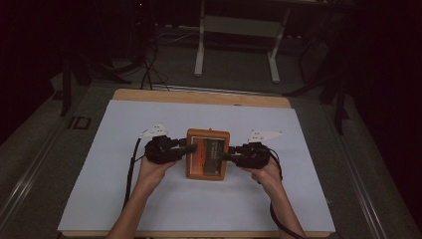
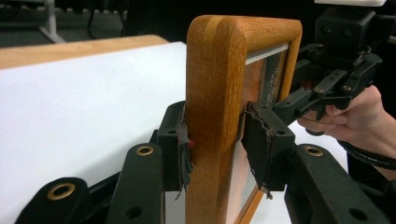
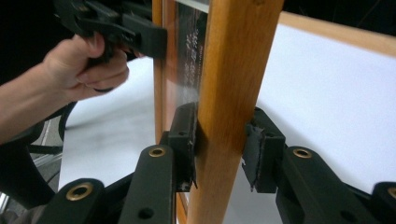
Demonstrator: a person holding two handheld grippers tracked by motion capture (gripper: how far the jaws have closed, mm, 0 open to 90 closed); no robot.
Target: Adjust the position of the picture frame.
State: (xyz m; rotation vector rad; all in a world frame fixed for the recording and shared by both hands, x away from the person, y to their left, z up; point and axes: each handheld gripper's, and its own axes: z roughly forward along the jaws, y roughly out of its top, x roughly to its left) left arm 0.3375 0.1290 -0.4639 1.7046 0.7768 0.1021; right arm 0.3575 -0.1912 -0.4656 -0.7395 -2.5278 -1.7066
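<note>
A wooden picture frame (image 1: pixel 208 154) with a dark picture under glass sits face up over the middle of the white sheet, held between both grippers. My left gripper (image 1: pixel 185 148) grips its left side. In the left gripper view both pads press on the rounded wooden edge (image 2: pixel 215 93) between them, so my left gripper (image 2: pixel 215 144) is shut on it. My right gripper (image 1: pixel 228 157) holds the opposite side. In the right gripper view my right gripper (image 3: pixel 222 144) clamps the wooden rail (image 3: pixel 233 70). I cannot tell whether the frame touches the sheet.
The white sheet (image 1: pixel 149 199) covers a wooden table (image 1: pixel 199 95), with free room around the frame. Behind the table a white stand (image 1: pixel 239 30) and cables (image 1: pixel 149 69) are on the dark floor. Cables trail from both grippers toward the near edge.
</note>
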